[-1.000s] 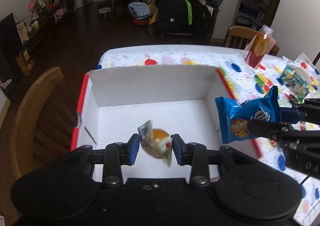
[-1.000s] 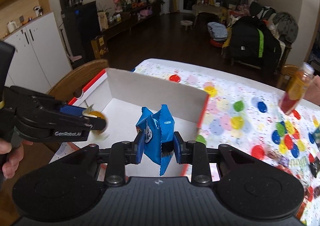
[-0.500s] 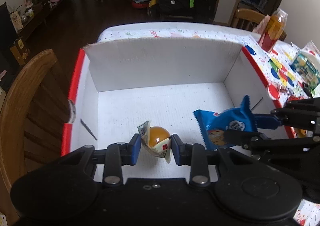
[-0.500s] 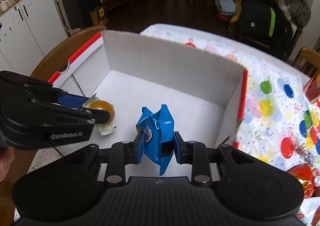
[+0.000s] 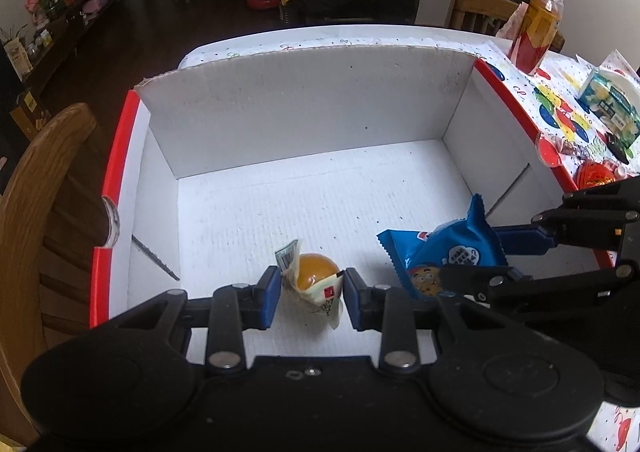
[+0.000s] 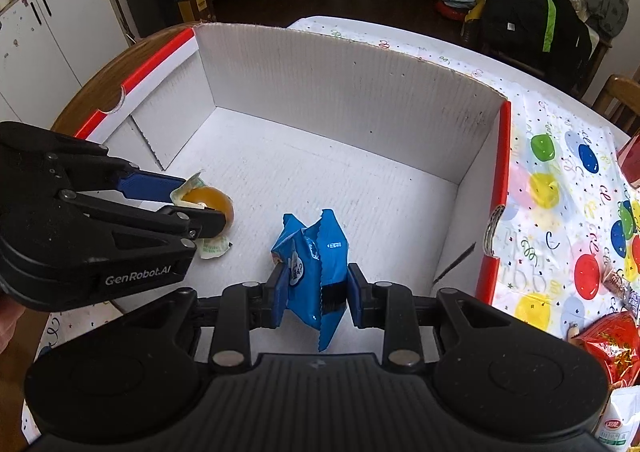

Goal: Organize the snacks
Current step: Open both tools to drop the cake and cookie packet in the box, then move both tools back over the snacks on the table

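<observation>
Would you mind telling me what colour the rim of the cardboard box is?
Red, on the side rims of the box; it shows best in the right wrist view.

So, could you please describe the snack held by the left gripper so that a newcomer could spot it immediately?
Find the large white cardboard box with red edges on the balloon-print tablecloth. Inside, near its front, two snacks are held side by side. The left gripper holds the wrapped orange bun, round in a clear wrapper, unlike the flat blue cookie packet beside it.
</observation>
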`<state>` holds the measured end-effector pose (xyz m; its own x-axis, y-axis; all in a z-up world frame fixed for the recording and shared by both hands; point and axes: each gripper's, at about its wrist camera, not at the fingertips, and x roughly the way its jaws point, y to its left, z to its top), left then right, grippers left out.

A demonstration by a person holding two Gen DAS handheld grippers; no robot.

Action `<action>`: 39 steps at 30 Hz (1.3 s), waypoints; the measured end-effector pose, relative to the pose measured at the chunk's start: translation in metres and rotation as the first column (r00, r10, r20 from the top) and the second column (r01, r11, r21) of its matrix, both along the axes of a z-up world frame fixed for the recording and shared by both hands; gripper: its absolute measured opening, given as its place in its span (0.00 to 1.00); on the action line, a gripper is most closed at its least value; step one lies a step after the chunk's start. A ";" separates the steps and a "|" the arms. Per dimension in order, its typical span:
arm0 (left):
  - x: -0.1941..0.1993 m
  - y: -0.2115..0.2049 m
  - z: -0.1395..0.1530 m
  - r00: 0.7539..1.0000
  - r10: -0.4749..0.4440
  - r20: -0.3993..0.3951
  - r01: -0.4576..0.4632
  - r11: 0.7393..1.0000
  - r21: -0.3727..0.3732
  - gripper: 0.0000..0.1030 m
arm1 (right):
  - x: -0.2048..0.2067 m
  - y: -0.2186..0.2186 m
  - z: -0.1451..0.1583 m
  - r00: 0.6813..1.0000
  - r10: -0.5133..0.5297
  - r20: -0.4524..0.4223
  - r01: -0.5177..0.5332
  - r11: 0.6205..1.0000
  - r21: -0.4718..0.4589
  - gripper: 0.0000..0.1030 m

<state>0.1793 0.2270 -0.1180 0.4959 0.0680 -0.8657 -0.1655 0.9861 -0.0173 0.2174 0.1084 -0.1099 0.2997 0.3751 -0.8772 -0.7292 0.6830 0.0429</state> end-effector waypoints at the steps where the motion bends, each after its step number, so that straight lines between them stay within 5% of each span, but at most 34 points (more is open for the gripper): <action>1: 0.000 -0.001 0.000 1.000 -0.003 -0.003 0.003 1.000 -0.003 0.32 | 0.001 0.000 0.000 1.000 -0.003 -0.002 0.003 1.000 -0.003 0.29; 8: -0.005 -0.005 0.003 1.000 -0.017 -0.005 0.017 1.000 0.010 0.39 | -0.002 -0.005 0.005 1.000 0.000 0.013 0.000 1.000 -0.009 0.31; 10: -0.007 -0.006 0.006 1.000 -0.016 0.002 0.016 1.000 0.017 0.55 | -0.003 -0.007 0.008 1.000 -0.003 0.019 0.003 1.000 -0.001 0.45; 12: -0.009 -0.008 0.010 1.000 -0.016 0.020 0.015 0.999 0.035 0.58 | -0.005 -0.011 0.013 0.999 -0.005 0.040 0.004 1.000 0.012 0.56; 39: -0.041 -0.076 0.093 0.961 -0.143 0.236 0.135 0.990 0.048 0.81 | -0.043 -0.129 0.101 0.978 -0.163 0.132 0.134 0.970 0.205 0.74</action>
